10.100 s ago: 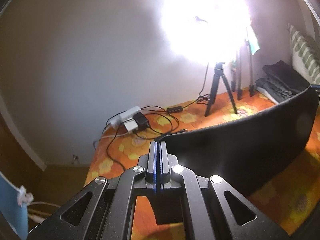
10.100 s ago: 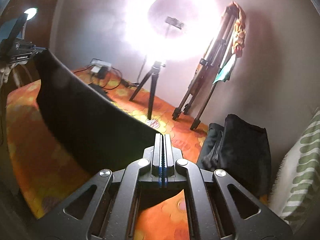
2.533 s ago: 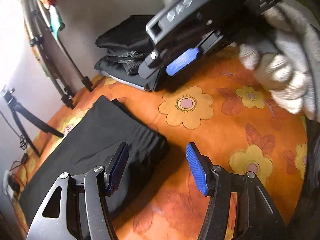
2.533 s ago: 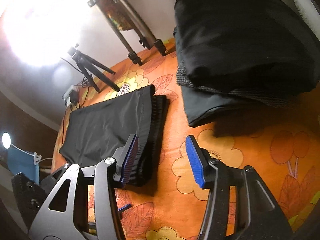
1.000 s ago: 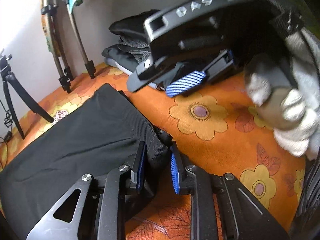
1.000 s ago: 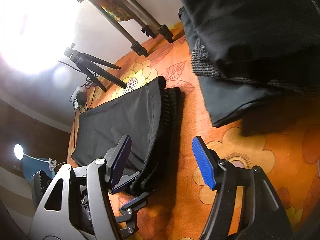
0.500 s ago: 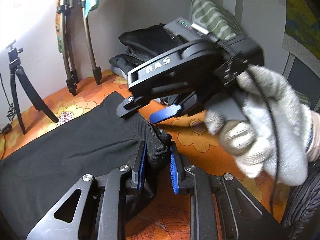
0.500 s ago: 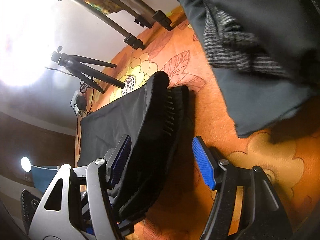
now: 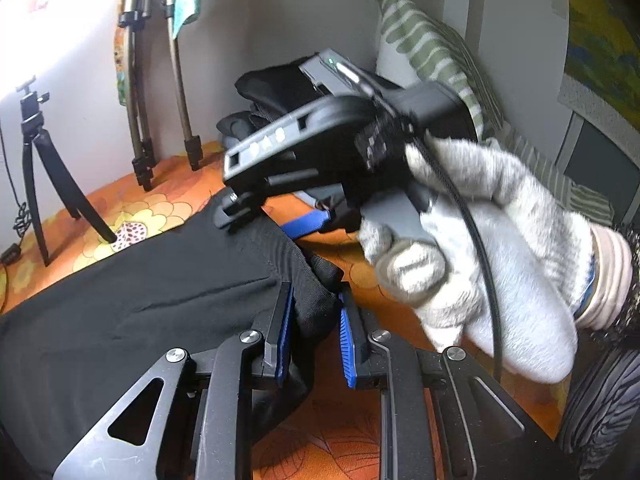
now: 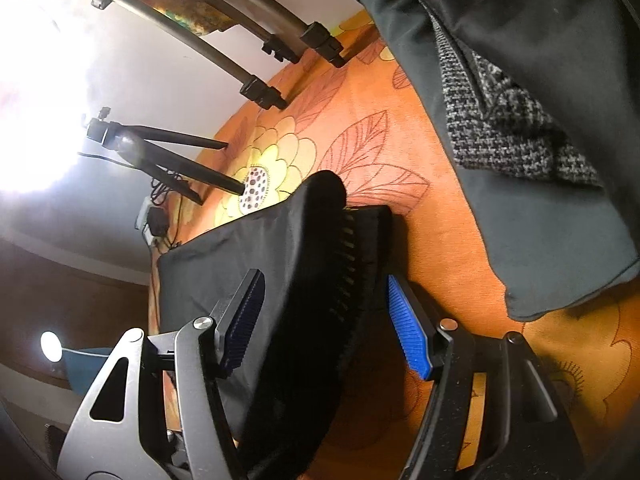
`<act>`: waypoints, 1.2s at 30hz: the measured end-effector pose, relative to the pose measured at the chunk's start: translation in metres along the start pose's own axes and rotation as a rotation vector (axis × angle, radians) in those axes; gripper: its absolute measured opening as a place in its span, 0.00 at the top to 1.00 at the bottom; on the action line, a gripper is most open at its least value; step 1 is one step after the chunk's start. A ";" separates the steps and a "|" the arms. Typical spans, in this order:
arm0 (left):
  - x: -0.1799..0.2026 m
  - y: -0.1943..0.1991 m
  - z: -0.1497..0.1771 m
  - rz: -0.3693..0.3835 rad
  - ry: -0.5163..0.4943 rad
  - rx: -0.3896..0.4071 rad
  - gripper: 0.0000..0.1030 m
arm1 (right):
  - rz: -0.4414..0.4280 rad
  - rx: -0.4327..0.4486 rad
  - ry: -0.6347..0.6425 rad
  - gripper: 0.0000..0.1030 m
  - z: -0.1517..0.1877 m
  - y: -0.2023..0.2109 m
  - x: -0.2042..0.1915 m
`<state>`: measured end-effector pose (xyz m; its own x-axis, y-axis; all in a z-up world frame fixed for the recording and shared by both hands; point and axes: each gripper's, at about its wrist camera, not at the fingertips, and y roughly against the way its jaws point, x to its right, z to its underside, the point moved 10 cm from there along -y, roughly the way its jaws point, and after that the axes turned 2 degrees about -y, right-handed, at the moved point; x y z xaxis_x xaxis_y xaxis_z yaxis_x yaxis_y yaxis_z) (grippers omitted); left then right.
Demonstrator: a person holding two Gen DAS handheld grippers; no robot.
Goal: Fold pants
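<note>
Pants (image 9: 132, 304): waistband corner pinched in left claw (image 9: 314, 330); right claw (image 10: 326, 330) wide, straddling edge, gripping nothing. Uneven lift risks skewed fold.

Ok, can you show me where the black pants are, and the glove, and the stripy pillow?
black pants (image 9: 152, 280), left wrist view, on the flat top layer of cloth.
glove (image 9: 516, 264), left wrist view, on the back of the hand.
stripy pillow (image 9: 428, 48), left wrist view, on its upper green-striped face.

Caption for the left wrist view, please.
Left gripper pinches the waistband of black pants on an orange flowered sheet, while a gloved hand brings the right gripper alongside.
</note>
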<state>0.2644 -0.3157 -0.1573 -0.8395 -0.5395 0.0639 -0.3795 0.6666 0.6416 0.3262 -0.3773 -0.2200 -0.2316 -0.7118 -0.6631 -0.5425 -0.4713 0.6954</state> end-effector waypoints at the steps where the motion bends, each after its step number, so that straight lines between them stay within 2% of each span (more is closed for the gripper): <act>1: 0.000 0.001 0.000 0.001 0.002 0.003 0.82 | 0.007 0.003 0.002 0.36 0.000 0.000 0.001; 4: 0.000 0.003 -0.001 0.010 0.012 0.009 0.82 | 0.009 0.001 0.009 0.37 0.001 0.000 0.000; 5: 0.001 0.003 0.000 0.009 0.006 0.007 0.82 | 0.009 0.002 0.011 0.43 0.001 0.000 0.000; 7: 0.003 0.004 0.002 0.013 0.003 0.005 0.82 | 0.012 0.000 0.008 0.48 0.002 -0.001 -0.001; 9: 0.005 0.005 0.003 0.014 -0.002 0.005 0.82 | 0.010 0.001 0.010 0.62 0.002 -0.002 -0.003; 10: 0.005 0.005 0.002 0.014 -0.002 0.005 0.82 | 0.008 0.001 0.014 0.74 0.003 -0.002 -0.004; 11: 0.005 0.005 0.003 0.016 0.001 0.006 0.82 | 0.002 0.002 0.019 0.80 0.003 -0.001 -0.007; 14: 0.004 0.007 0.002 0.026 0.016 0.012 0.82 | 0.010 0.031 0.038 0.85 0.003 0.005 -0.014; 23: -0.005 0.032 -0.007 0.027 0.057 0.068 0.83 | -0.028 0.098 0.072 0.87 -0.004 0.029 -0.050; 30: -0.033 0.074 -0.003 0.012 0.116 0.126 0.83 | -0.028 0.136 0.191 0.87 0.003 0.042 -0.109; 36: -0.060 0.106 0.007 -0.027 0.154 0.161 0.83 | -0.046 0.150 0.237 0.87 0.016 0.030 -0.159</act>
<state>0.2724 -0.2091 -0.0987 -0.7638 -0.6221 0.1722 -0.4686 0.7179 0.5149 0.3333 -0.2704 -0.0981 -0.0188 -0.8016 -0.5975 -0.6653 -0.4361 0.6060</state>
